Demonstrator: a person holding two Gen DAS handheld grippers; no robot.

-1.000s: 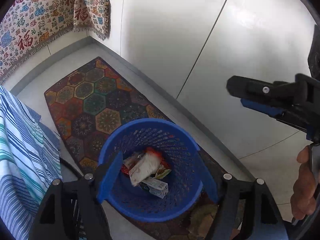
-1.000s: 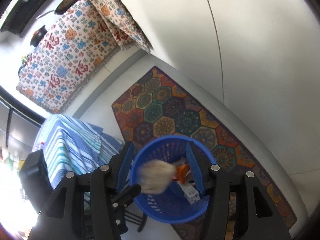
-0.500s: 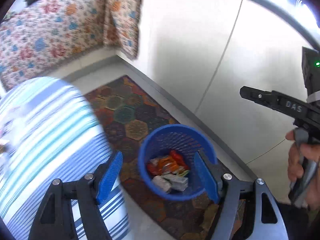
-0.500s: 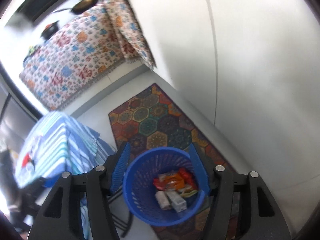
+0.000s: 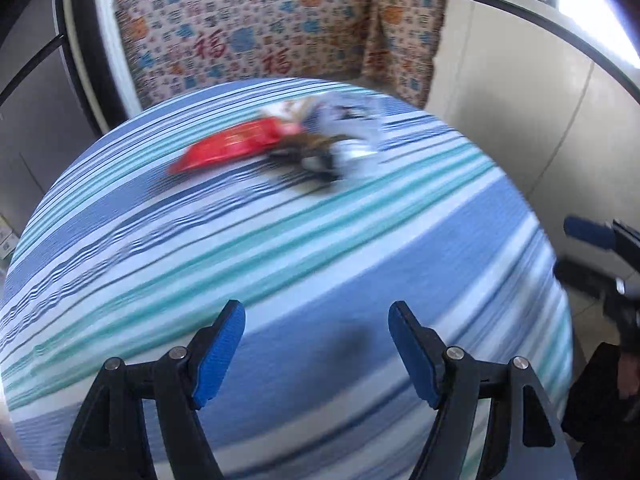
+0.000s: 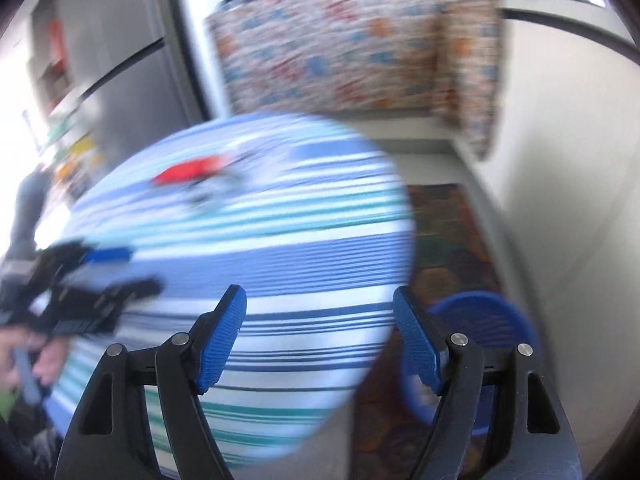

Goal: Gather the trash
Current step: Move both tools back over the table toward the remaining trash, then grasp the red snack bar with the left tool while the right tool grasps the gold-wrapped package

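A red wrapper (image 5: 232,146) and a crumpled pale and dark wrapper pile (image 5: 332,144) lie on the far part of a round table with a blue-striped cloth (image 5: 280,260). My left gripper (image 5: 316,344) is open and empty over the near part of the table. My right gripper (image 6: 320,336) is open and empty above the table's right edge; the red wrapper (image 6: 186,170) shows blurred beyond it. The blue mesh trash basket (image 6: 480,316) stands on the floor at the right, partly behind the right finger.
A patterned rug (image 6: 448,240) lies under the basket beside a white wall (image 6: 560,200). A cloth with red characters (image 5: 260,40) hangs over a counter behind the table. The other gripper shows at the edge of each view (image 5: 600,256) (image 6: 80,280).
Both grippers swung up and away from the blue basket to face the striped table. A crumpled piece seen above the basket from the right gripper a second ago has dropped into it.
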